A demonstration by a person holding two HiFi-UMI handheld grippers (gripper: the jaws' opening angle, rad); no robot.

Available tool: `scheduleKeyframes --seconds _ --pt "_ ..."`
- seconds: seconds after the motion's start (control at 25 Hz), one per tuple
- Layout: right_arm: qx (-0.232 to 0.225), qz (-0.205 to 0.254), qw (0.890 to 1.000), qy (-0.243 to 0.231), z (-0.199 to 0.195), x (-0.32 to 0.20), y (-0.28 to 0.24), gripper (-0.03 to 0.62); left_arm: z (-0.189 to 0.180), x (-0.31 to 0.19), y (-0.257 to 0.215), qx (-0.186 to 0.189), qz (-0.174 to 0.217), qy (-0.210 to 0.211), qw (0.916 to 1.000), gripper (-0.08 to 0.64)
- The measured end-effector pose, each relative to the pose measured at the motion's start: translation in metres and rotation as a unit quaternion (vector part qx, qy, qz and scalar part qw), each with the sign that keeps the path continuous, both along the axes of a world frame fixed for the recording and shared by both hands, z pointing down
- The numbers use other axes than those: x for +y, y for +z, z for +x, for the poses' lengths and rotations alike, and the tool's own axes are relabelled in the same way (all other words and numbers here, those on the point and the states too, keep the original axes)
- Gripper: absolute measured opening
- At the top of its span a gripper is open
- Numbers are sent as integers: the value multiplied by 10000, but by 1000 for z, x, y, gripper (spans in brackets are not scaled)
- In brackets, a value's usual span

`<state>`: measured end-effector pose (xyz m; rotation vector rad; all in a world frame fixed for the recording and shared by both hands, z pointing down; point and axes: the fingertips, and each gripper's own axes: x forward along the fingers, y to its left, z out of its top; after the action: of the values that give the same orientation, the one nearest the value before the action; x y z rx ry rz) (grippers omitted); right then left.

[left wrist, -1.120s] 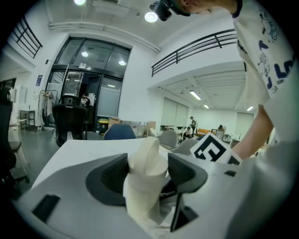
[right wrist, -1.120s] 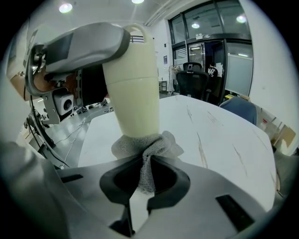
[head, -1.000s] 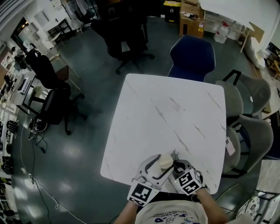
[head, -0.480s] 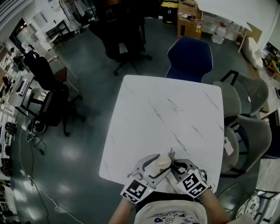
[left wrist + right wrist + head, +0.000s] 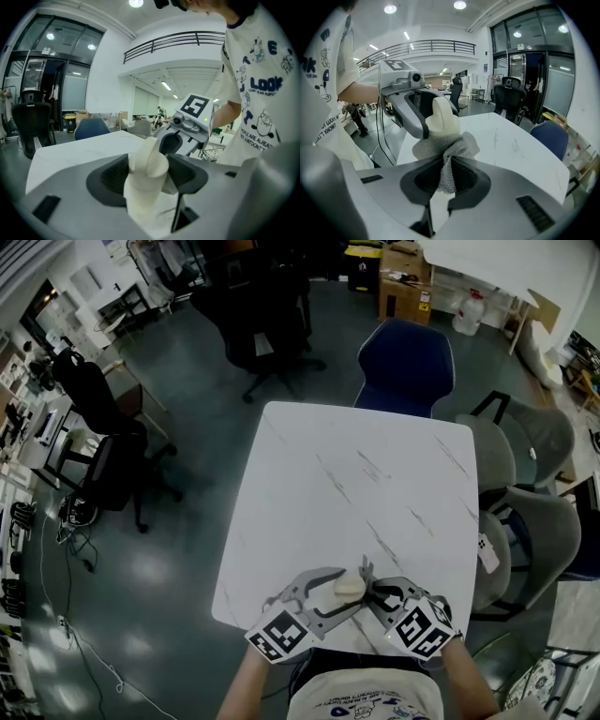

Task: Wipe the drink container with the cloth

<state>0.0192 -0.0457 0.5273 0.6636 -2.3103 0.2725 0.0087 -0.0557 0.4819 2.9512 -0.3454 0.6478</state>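
Dark workshop floor and office chairs ring a white, grey-veined worktop (image 5: 356, 474), bare except at its near edge in the lower middle of the head view, where both grippers meet.

The left gripper (image 5: 336, 592) has its jaws closed against the sides of the drink container (image 5: 147, 173), a cream-coloured vessel with a narrower spouted top, held roughly upright above the worktop. The right gripper (image 5: 372, 593) has its jaws pressed together on a fold of the grey knitted cloth (image 5: 447, 150). The loose part of the cloth bunches against the container's lower body, just below the spout.

Compared with half a second ago, the marker cube of the left gripper has swung toward the lower left of the head view and the right one has edged toward the right. The container itself sits in almost the same spot between them.

That suggests the container is being twisted against the cloth, so the wiping looks to be under way. Only the side facing the cloth seems covered so far, and how clean the surface is cannot be judged.
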Motion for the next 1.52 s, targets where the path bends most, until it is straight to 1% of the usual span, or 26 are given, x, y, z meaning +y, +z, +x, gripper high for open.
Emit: scheduleKeyframes --seconds 0.2,0.44,0.56,0.68,1.04,1.2,1.28,1.4,1.52 --pt "104 56 9998 -138 -2 1 -2 43 -1 1 1 -122 -34 385 9992 272" --pt "138 -28 9998 -159 -2 1 12 43 0 3 2 -217 -87 771 9968 272" --pt "192 -92 9997 -153 -3 1 22 43 -1 3 2 -237 -90 865 9959 272" --pt "211 -164 9996 -128 -3 0 30 43 -1 3 2 -233 -81 875 9959 272" --pt "287 -336 9990 -31 -2 0 56 43 0 4 0 -205 -63 779 9967 272" --pt "361 -374 9986 -12 -3 0 67 43 1 3 0 -218 -13 636 9977 272" --pt "361 -393 9986 -1 -3 0 70 43 1 2 2 -227 26 464 9987 272" --pt "374 -412 9985 7 -3 0 73 43 -3 2 9 -234 7 55 9997 272" --pt "421 -413 9983 -18 -3 0 77 43 -5 2 6 -141 8 -271 9995 273"
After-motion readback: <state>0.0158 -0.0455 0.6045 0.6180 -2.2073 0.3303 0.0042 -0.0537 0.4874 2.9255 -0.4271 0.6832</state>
